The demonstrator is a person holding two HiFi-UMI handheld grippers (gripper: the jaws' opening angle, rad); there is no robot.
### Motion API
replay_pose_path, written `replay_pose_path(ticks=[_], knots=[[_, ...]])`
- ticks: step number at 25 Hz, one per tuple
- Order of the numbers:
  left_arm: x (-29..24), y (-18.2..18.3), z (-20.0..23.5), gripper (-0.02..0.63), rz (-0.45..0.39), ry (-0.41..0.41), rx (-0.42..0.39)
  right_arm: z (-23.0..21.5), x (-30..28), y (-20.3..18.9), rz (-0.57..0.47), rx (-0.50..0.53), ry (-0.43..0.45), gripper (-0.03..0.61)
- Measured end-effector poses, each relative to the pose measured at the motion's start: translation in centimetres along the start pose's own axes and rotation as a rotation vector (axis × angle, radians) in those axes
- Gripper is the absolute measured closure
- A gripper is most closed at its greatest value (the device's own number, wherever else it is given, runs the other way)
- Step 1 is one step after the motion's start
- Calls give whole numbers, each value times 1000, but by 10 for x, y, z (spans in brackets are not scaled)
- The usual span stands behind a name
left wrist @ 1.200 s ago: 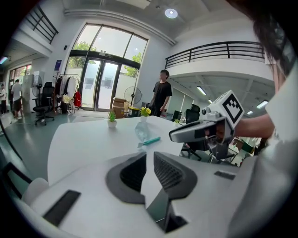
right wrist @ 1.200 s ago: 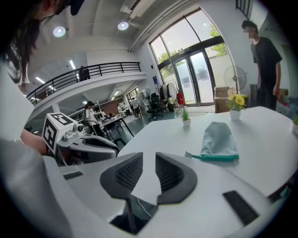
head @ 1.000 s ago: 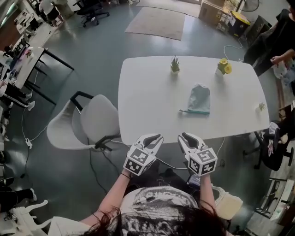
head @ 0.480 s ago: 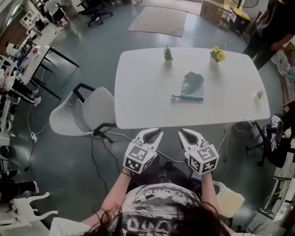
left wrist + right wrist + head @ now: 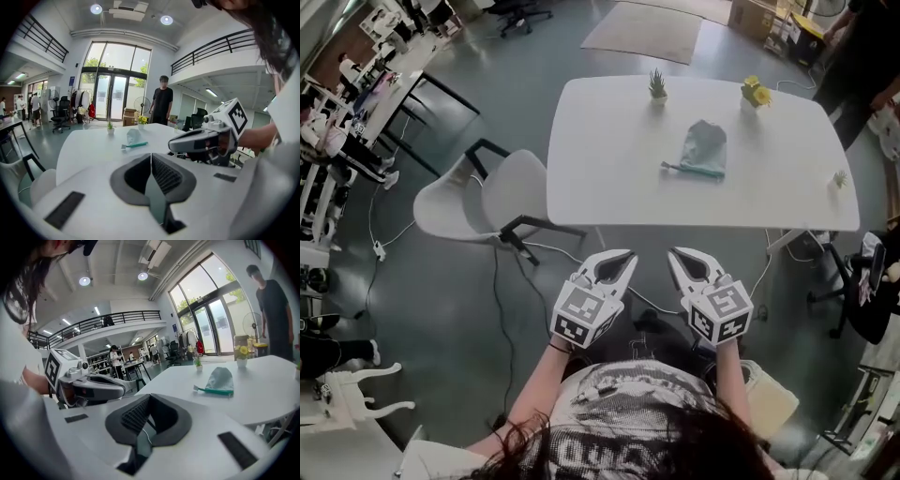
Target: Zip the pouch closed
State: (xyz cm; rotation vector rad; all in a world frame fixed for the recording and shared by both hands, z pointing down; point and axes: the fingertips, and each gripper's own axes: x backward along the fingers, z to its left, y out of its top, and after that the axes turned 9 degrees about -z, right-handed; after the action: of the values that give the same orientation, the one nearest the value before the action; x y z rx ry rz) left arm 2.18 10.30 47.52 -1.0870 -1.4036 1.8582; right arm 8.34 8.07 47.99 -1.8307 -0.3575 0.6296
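The pale grey-green pouch point(image 5: 704, 147) lies on the white table point(image 5: 609, 159), its teal zipper edge point(image 5: 692, 171) toward me. It also shows as the pouch point(image 5: 133, 137) in the left gripper view and the pouch point(image 5: 220, 379) in the right gripper view. Both grippers hang side by side over the floor, short of the table's near edge and well apart from the pouch. The left gripper point(image 5: 624, 255) point(image 5: 151, 155) is closing, its jaws meeting with nothing between them. The right gripper point(image 5: 675, 253) point(image 5: 149, 397) is closing the same way, also empty.
A white chair point(image 5: 478, 202) stands left of the table. On the table's far side are a small potted plant point(image 5: 657, 86) and a yellow flower pot point(image 5: 756, 92); a tiny plant point(image 5: 839, 177) sits at its right edge. A person point(image 5: 163, 101) stands beyond the table. Cables run on the floor.
Both pairs of jaws have closed from partly open. The grippers have drawn back from the table's near edge, and the table now lies farther from them.
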Motion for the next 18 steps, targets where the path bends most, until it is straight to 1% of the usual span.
replay_pose_path(ticks=[6,11,18], knots=[[20,-12,-14,601,47,8,-22,19,9,-5,0,43,37,588],[28,-9,-22,601,34,8,-14,26,13,-5,0,63,50,588],[29,-3,-27,601,13,-3,-28,30,15,-7,13,89,58,589]])
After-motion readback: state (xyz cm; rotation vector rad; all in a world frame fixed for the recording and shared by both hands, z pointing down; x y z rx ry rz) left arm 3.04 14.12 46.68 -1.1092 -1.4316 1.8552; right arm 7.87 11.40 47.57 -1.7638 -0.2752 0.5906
